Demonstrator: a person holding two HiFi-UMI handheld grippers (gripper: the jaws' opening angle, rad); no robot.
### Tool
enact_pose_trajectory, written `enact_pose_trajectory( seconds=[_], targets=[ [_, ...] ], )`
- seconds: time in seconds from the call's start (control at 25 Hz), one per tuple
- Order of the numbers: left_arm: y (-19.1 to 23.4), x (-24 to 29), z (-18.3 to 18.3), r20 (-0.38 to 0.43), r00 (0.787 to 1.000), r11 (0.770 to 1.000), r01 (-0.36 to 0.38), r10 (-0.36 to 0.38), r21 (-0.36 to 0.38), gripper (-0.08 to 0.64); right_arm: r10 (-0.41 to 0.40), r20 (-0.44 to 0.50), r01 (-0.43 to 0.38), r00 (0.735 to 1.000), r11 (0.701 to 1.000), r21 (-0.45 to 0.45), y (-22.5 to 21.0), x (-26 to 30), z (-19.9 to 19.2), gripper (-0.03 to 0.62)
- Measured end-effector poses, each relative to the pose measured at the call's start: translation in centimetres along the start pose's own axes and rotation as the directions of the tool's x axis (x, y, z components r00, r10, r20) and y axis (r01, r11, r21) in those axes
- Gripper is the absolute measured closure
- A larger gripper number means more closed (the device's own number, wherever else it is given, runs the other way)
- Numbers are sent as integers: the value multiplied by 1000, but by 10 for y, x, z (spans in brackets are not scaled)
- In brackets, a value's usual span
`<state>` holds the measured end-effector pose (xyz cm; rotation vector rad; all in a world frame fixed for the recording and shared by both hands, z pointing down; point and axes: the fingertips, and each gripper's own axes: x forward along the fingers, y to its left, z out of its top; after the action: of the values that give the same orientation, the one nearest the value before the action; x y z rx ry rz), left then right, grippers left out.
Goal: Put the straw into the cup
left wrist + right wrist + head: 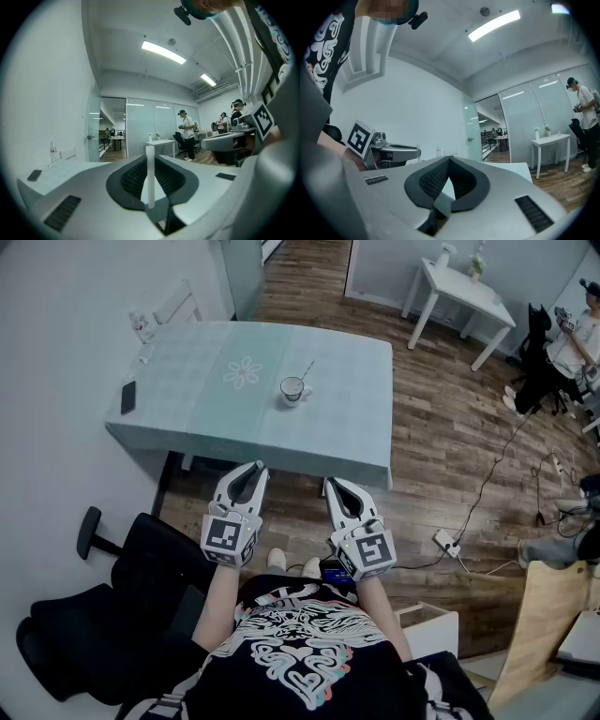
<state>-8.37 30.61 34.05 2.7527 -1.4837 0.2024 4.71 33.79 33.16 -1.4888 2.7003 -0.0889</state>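
Since the straw (150,178) is a thin white tube, I judge it very light, slick, and easy to crush or to swivel in a pinch. A gentle hold near mid-length should suit it. My left gripper (253,469) has it: the jaws are closed on it at their tips, and the straw stands upright across them. My right gripper (334,484) is closed too, with nothing between its jaws.

Both hang near me, short of the near edge of the table (356,432). The cup (292,388) stands about mid-table, well apart from them.

The head view does not show me the straw at all. In the left gripper view its upper end merges with a white side table (159,142) behind. A thin rod (307,370) leans out of the cup toward the far right; whether it is a spoon or a 2nd straw, I cannot tell.
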Motion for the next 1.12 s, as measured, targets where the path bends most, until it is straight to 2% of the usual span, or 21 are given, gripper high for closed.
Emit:
enact_pose_trajectory(
  seconds=[0.44, 0.8, 1.12],
  targets=[
    [0, -1, -3, 4, 1000, 1000, -21, 21, -17, 486, -31, -4, 31, 1000, 1000, -1, -11, -4, -2, 575],
    [0, -5, -3, 1, 999, 999, -44, 44, -12, 487, -43, 9, 43, 999, 998, 39, -21, -4, -8, 575],
    [14, 22, -3, 1, 999, 999, -44, 44, -18, 486, -64, -11, 64, 998, 997, 49, -44, 20, -17, 575]
  ],
)
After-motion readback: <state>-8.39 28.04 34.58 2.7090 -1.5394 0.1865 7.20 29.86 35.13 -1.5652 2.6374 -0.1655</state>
